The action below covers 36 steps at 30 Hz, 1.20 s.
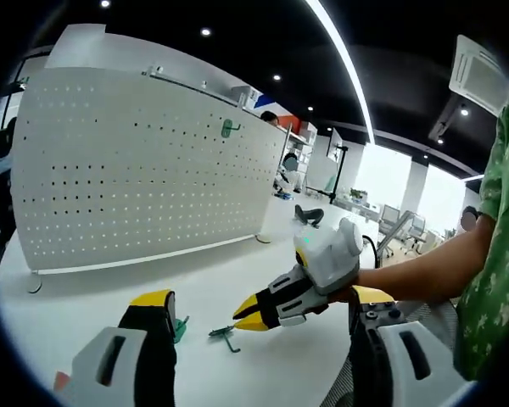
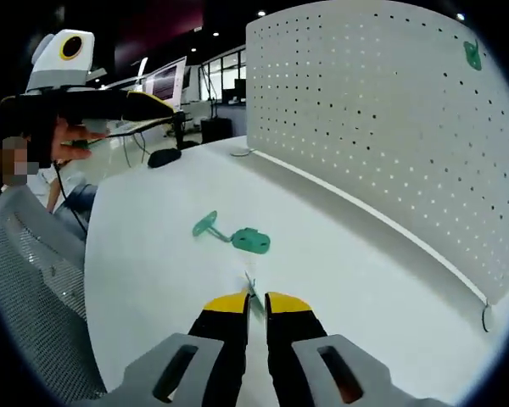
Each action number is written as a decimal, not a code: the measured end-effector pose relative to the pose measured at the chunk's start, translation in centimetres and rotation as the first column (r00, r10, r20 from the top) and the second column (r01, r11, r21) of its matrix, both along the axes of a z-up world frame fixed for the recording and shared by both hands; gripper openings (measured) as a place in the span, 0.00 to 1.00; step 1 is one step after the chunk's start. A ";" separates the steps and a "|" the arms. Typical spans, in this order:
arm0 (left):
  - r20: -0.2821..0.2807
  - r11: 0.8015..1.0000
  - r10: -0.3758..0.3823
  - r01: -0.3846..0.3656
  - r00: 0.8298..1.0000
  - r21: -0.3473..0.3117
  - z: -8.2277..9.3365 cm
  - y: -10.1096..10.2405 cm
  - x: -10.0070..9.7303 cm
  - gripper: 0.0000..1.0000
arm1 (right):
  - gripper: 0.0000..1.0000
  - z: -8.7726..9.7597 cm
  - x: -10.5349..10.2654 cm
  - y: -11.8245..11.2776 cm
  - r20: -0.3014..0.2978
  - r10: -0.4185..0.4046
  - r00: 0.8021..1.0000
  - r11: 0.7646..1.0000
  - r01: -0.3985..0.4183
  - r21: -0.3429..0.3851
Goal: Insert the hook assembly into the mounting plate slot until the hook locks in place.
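Right tongs (image 2: 256,307) pinch hook (image 2: 251,284) at frame bottom, left tongs (image 1: 263,318) open; pegboard (image 2: 382,110) insertion not started.

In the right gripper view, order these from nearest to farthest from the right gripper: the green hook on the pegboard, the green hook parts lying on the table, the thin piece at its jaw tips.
1. Thin green piece, at the right gripper jaw tips.
2. Green hook parts, on the table ahead.
3. Green hook, high on the pegboard, upper right.

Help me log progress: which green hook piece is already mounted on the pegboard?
The green hook high on the white pegboard. The other green pieces lie on the table, and the right gripper pinches another.
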<state>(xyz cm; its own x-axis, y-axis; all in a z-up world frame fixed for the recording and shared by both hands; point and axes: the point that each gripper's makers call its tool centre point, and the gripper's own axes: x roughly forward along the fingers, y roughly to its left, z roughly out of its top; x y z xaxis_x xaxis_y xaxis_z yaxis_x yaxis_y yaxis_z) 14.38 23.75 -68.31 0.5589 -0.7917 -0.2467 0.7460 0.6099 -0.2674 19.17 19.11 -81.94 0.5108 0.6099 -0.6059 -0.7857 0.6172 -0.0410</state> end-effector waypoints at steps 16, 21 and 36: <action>-0.005 1.000 -0.004 0.004 1.000 0.005 -0.2 -0.1 0.0 0.85 | 0.04 -1.3 0.1 -0.3 0.016 0.073 0.997 0.992 -0.071 -0.101; -0.006 1.000 -0.004 0.004 1.000 0.004 -0.2 -0.1 0.1 0.85 | 0.04 -1.6 0.1 -0.2 0.020 0.093 0.995 0.989 -0.090 -0.120; -0.014 1.000 -0.002 0.002 1.000 0.006 -0.5 0.0 0.1 0.85 | 0.01 -2.1 0.4 -0.3 0.034 0.124 0.992 0.982 -0.118 -0.146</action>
<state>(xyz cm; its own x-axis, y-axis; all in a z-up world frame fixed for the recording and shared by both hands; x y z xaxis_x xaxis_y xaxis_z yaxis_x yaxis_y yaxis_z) 14.50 23.71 -68.83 0.5540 -0.7910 -0.2597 0.7431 0.6105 -0.2740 19.56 18.82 -84.00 0.4654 0.5770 -0.6711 -0.8501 0.5026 -0.1574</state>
